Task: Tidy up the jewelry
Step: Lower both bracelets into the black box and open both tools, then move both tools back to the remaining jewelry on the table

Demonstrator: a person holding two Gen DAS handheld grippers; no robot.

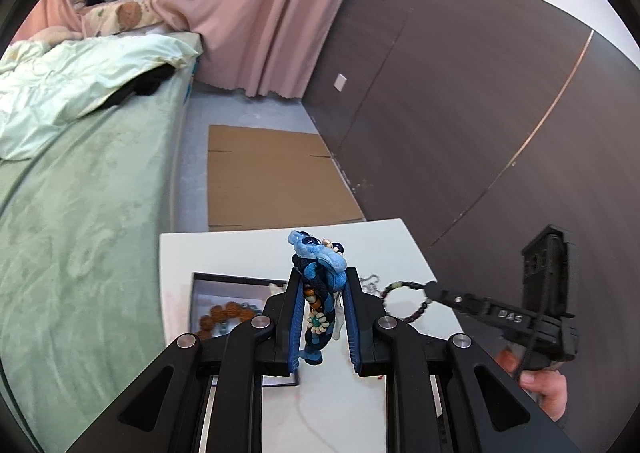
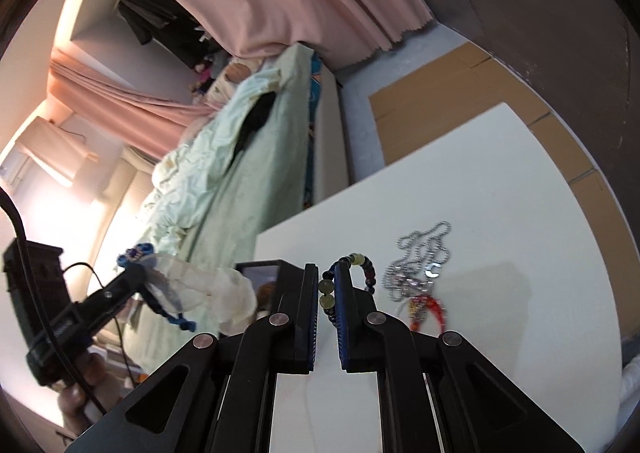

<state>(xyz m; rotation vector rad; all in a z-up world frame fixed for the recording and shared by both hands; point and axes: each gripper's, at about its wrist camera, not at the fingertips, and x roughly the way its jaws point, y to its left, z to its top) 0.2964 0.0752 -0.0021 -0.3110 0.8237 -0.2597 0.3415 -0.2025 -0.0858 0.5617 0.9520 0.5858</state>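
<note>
Hanging bead bracelet (image 2: 362, 273) between right gripper (image 2: 327, 273) pads.

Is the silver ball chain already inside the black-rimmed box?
No: the right wrist view shows the silver ball chain lying heaped on the bare white table, well apart from the black-rimmed box.

Right tool (image 2: 327, 295), lower centre of the frame: its blue pads are clamped on a beaded bracelet (image 2: 362, 267) that loops above and right of them. A silver ball chain (image 2: 420, 257) and a red piece (image 2: 430, 311) lie on the white worktop (image 2: 520, 193) at right. Left tool (image 2: 136, 277), at left, grips a blue braided bracelet (image 2: 138, 251). Green bed (image 2: 256, 173) behind.
</note>
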